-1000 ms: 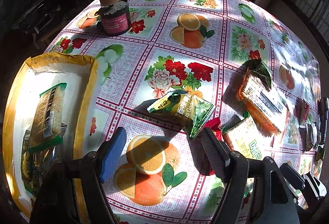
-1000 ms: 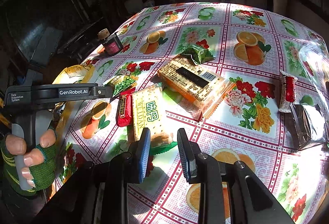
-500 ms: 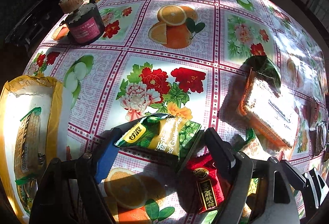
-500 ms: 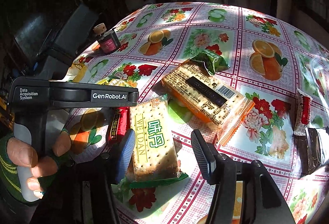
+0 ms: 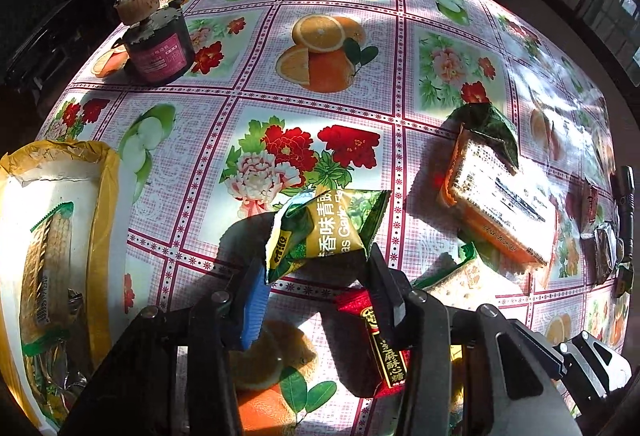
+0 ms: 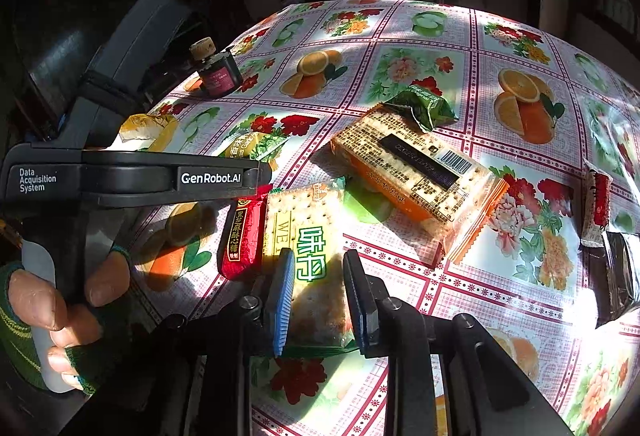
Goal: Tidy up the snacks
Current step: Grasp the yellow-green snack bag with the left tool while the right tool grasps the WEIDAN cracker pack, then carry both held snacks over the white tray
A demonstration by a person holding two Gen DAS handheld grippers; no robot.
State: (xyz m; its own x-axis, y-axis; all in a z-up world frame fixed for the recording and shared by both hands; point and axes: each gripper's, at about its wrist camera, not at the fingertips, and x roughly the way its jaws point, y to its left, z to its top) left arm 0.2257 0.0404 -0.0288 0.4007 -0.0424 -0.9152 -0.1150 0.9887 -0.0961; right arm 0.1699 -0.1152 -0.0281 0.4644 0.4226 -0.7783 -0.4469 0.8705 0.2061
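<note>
- Now the left gripper [image 5: 320,272] is clamping the green pea packet [image 5: 326,230], red candy bar [image 5: 380,348] lying at five o'clock.
- Right gripper [image 6: 318,296] is squeezing the cracker packet [image 6: 306,232]; orange biscuit pack [image 6: 416,175] is sitting at one o'clock.

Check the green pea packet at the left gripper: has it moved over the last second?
Yes. The green pea packet, pinched in the left gripper, now sits lifted above the tablecloth, casting a detached shadow; it earlier lay flat beside the red peony print.
</note>
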